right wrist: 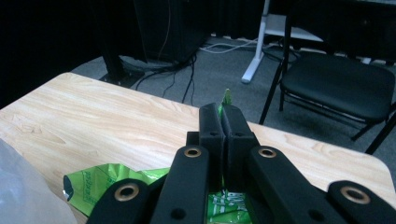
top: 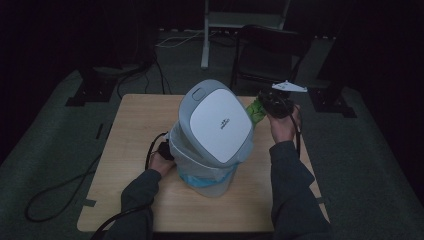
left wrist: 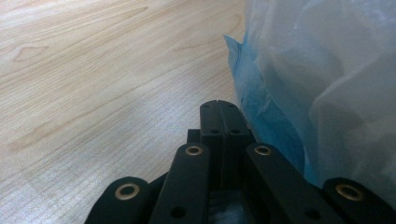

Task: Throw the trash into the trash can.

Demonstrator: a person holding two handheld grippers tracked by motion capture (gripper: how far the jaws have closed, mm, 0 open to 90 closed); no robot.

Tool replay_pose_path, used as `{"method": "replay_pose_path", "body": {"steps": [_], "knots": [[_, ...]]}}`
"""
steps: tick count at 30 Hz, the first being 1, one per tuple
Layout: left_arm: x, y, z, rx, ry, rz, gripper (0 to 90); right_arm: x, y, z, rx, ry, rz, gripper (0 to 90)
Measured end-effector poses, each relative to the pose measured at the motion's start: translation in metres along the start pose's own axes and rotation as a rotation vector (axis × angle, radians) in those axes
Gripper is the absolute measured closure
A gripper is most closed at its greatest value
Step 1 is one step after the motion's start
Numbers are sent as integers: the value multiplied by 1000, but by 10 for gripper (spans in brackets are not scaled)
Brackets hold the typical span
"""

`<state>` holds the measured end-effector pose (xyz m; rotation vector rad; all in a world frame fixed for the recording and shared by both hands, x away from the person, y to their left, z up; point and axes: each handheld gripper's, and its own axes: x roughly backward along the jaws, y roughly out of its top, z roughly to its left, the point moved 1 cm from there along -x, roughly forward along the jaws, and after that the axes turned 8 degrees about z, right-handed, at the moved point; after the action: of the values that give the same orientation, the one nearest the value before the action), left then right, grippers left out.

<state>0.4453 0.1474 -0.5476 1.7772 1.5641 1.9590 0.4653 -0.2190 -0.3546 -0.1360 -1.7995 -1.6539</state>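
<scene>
Right gripper (right wrist: 221, 122) is clamped on a green wrapper (right wrist: 100, 182); left gripper (left wrist: 218, 108), jaws together, presses against what looks like the bin's liner (left wrist: 299, 93) on the worktop (left wrist: 93, 93).

Bin's white lid (top: 217, 122) hides the bin body's upper part, centre frame, high view. Green packet (right wrist: 100, 184) runs behind the jaws and off the bottom edge, right gripper view. Left gripper (top: 164, 150) mostly hidden behind the bin.

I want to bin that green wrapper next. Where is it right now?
In the high view the green wrapper is at the table's far right, between the white-lidded bin and the right tongs, which are shut on it.
</scene>
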Motion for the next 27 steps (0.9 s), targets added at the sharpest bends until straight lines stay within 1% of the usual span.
{"method": "replay_pose_path", "body": {"steps": [9, 18, 27], "knots": [[0, 0, 0, -2, 3, 0, 900, 4, 14, 8, 19, 10, -17, 883], [0, 0, 0, -3, 4, -1, 900, 8, 22, 12, 32, 12, -29, 882], [0, 0, -1, -3, 5, -1, 900, 13, 31, 20, 52, 23, -46, 882]]}}
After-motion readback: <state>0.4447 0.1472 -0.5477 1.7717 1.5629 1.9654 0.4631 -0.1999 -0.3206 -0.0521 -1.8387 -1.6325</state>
